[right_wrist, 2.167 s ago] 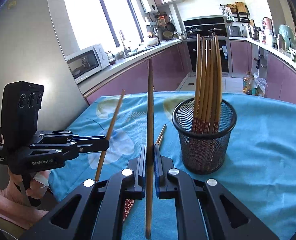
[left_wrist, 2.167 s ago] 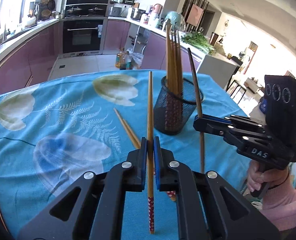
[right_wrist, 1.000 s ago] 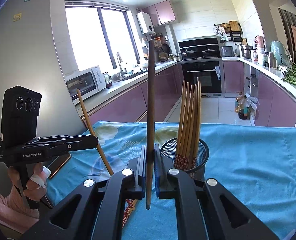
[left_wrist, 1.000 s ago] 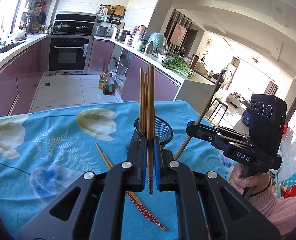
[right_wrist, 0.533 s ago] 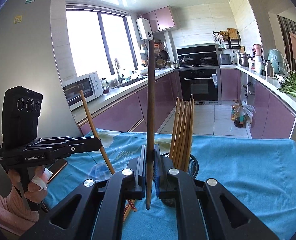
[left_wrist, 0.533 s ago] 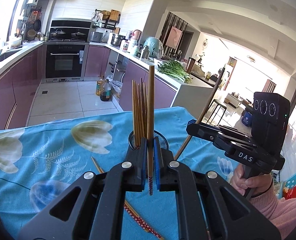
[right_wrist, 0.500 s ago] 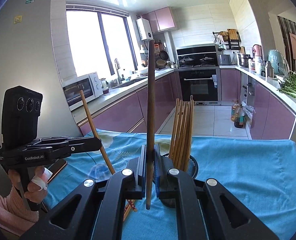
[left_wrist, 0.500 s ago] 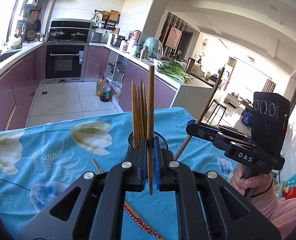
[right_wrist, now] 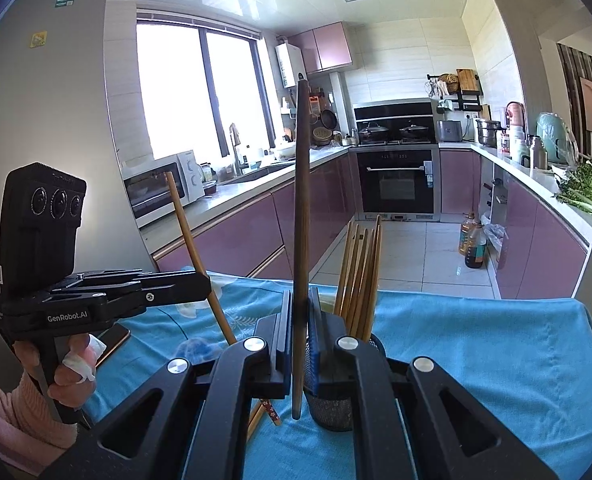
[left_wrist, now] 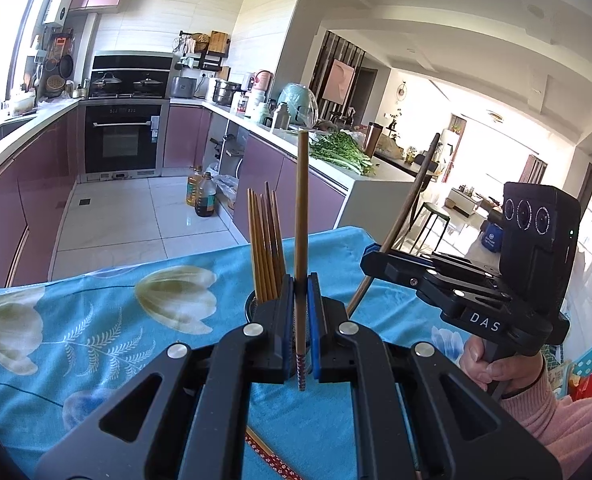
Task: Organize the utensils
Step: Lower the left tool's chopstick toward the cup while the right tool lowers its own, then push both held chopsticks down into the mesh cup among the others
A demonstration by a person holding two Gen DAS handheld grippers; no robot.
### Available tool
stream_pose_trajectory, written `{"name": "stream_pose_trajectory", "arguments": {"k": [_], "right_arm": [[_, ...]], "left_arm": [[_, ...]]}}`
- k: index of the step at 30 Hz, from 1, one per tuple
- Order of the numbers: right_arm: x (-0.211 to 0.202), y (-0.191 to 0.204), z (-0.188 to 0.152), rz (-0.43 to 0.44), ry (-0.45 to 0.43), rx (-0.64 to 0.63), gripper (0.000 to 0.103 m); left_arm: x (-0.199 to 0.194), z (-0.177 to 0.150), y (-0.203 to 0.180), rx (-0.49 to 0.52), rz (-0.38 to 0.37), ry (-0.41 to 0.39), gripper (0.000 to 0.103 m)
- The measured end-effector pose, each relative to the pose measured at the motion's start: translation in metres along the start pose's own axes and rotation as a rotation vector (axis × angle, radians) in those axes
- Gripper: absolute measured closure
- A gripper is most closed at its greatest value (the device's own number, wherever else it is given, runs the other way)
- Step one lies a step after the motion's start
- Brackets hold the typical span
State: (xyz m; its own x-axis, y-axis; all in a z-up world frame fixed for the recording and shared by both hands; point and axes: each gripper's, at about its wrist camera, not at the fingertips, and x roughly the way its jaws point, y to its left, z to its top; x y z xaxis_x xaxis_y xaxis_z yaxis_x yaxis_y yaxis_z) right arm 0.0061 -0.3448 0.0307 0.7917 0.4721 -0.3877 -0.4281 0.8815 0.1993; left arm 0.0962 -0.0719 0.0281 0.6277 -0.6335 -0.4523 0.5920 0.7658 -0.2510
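Both clamped, left gripper and right gripper, each on one chopstick; lower tips straight into mesh holder.

A turquoise tablecloth with pale tulip and fern prints covered the table. Behind it stood mauve kitchen cabinets under a pale worktop. A built-in black oven sat below a hob carrying two lidded pots. A white microwave stood on the worktop beneath a large window. Two oil bottles stood on the tiled floor. Leafy greens lay on the counter. A phone lay on the tablecloth.
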Motion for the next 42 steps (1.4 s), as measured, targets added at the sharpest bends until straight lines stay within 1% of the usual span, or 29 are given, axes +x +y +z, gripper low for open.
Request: {"name": "stream_pose_trajectory", "arguments": {"k": [19,28,42], "right_arm": [[0.0,0.001,0.015,-0.007,-0.038,-0.021,0.097],[0.004,0.002,0.021,-0.018,-0.048,-0.028,0.097],[0.015,0.002,0.025,-0.031,-0.035,-0.023,0.097]], "left_arm": [[0.0,0.018,-0.014,0.057,0.001,-0.048,0.096],[0.002,0.025,-0.016,0.065,0.009,-0.071,0.096],[0.005,0.022,-0.028,0.078,0.03,-0.068,0.096]]}}
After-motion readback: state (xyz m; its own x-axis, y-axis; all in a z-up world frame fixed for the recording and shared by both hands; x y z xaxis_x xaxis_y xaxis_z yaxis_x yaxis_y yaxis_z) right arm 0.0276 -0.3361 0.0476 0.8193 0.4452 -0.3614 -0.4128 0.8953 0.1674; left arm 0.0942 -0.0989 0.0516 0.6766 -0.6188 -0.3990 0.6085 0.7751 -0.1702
